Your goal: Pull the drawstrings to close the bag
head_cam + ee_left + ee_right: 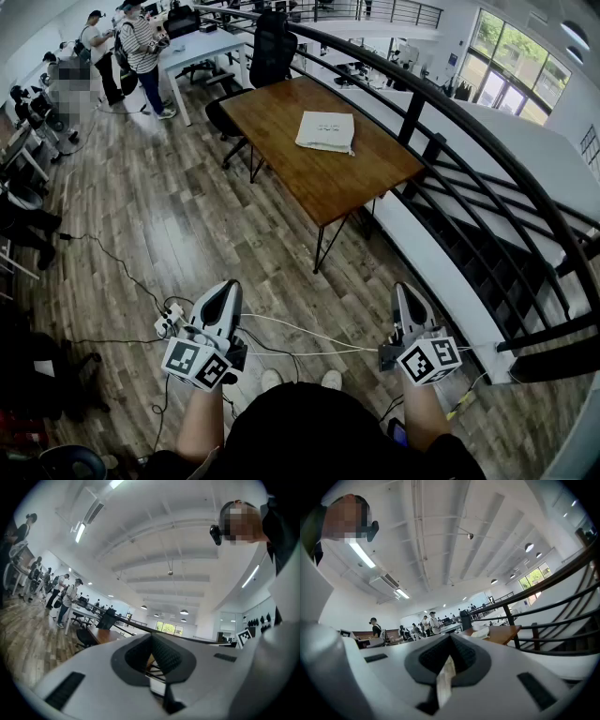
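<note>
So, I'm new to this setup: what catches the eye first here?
A wooden table stands ahead in the head view, with a white bag lying flat on it. Nearer, the left gripper and right gripper are held over the plank floor, both shut and empty. A black railing curves along the right.

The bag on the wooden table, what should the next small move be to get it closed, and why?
Probably a step forward toward the table. The bag lies flat on it, well ahead of the left gripper and the right gripper, which are both held close to the body with jaws shut. From here neither looks able to reach the bag, so closing the gap comes first.
</note>
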Available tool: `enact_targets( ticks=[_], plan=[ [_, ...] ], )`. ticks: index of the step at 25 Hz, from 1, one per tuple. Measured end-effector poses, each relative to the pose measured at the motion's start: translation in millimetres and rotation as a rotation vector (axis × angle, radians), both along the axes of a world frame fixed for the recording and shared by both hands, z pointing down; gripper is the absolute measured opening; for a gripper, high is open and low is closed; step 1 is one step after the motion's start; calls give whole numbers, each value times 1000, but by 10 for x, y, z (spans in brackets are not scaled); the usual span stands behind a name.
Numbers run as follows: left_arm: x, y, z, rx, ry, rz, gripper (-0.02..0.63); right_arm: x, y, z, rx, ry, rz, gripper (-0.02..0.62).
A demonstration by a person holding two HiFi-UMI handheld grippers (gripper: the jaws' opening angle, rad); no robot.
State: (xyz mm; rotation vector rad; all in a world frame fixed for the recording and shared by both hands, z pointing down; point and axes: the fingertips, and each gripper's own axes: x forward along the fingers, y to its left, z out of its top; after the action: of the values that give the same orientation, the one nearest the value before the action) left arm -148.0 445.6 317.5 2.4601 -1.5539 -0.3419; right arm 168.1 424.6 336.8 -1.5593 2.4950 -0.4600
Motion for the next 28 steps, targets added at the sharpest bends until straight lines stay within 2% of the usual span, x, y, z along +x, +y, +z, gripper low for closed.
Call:
enact_targets(
  ticks=[5,12,16,20,25,26,27,28],
  plan=[
    [50,83,37,-14,26,35,12,-26,32,40,-16,-11,-11,-8],
    [2,48,61,-27,30,14,12,-145,-12,61,-29,-6,-47,-8],
    [-49,15,71,-33,10,2,12,-278,-103,7,0,30,-27,-5],
    [-107,-8,47,-24,-6,10,12,-479,-151,-81,35,28,-56,-3],
    [-250,-56,-5,8,-6,4,14,-693,-174,-144,70,74,-83,72],
    [-278,-64,-22,21,-9,1,14,-719,-175,-149,74,75,-81,114],
    [-306,-70,-40,35,-10,-2,17,-754,-169,-161,79,75,-83,193],
    [-333,-80,-52,45,-11,-4,56,-795,-159,-176,86,74,-87,283]
  ],
)
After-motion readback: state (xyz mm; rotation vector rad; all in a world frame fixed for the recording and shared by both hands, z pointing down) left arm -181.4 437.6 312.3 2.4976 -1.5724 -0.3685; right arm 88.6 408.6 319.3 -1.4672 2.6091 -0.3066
